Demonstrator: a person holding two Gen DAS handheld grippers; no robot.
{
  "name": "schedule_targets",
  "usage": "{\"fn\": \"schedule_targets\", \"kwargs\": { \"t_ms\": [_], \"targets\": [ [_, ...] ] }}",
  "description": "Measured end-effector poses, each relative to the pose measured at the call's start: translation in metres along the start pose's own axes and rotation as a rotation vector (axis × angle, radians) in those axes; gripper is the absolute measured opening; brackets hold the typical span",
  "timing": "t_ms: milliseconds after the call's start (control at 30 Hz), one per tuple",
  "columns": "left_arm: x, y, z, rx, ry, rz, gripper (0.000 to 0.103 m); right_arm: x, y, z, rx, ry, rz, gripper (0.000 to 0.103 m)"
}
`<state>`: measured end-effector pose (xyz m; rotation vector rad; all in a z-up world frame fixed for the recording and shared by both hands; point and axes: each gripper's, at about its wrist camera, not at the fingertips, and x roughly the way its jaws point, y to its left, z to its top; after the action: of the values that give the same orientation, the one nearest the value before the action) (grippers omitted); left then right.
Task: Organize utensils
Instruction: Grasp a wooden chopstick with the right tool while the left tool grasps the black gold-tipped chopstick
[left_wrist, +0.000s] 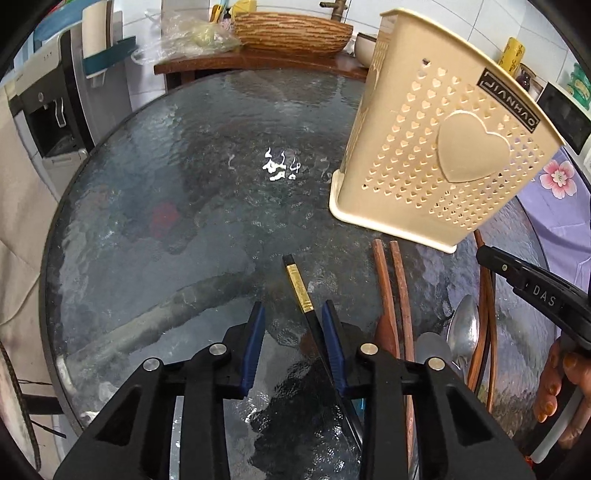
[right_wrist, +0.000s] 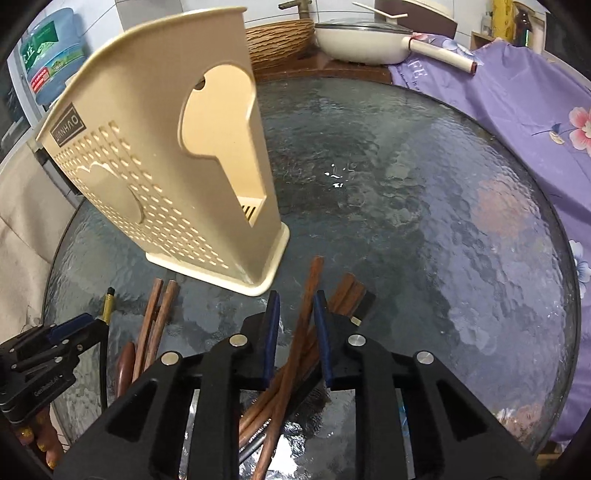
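— Is any lettering legible?
— A dark label near the top rim of the beige utensil holder (left_wrist: 439, 147) reads "JIANHAO", upside down in the left wrist view. The black gripper body (left_wrist: 543, 295) at the right edge shows "DAS".
— Anything else?
— The purple cloth (right_wrist: 491, 96) bears letters, too cut off to read.

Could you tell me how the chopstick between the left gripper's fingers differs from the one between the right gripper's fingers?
The black chopstick in the left gripper is black with a gold band near its end; the brown wooden chopstick in the right gripper is plain reddish-brown. The black one lies alone on the glass table; the brown one crosses a heap of other utensils. Both are slender sticks pointing towards the beige utensil holder.
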<state>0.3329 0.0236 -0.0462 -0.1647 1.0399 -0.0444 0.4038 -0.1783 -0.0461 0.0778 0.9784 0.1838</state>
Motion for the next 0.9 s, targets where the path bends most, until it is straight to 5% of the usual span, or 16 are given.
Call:
{"fn": "schedule_targets", "kwargs": {
  "t_ms": [500,900],
  "targets": [
    [0.014,-0.012,0.011,0.023,0.028,0.027,0.011,0.022,0.001,0.004,-0.004,0.022,-0.015,0.011],
    [0.017,-0.019,0.008,0.022,0.004,0.06,0.01,0.007,-0.001,0.001,-0.002,-0.021,0.024,0.009]
  ]
}}
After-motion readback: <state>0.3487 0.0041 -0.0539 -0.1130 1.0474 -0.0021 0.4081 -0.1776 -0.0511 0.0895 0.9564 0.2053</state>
